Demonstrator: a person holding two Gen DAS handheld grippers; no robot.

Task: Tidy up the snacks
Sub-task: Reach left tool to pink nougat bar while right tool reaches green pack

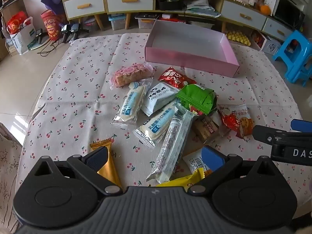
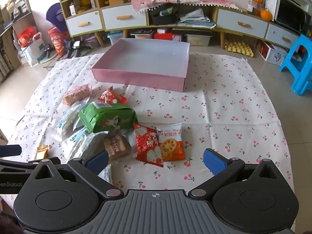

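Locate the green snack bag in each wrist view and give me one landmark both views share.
Left wrist view: the green snack bag lies right of centre, at the far right of the snack pile, just behind the clear-wrapped brown cake.
Right wrist view: the green snack bag lies left of centre, on top of the pile, behind the same brown cake.
Shared landmark: the empty pink box sits beyond the bag in both.

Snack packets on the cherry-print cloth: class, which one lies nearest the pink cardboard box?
The small red foil packet with white writing. It lies just before the pink cardboard box, ahead of the green packet, unlike the second red packet lying farther back.
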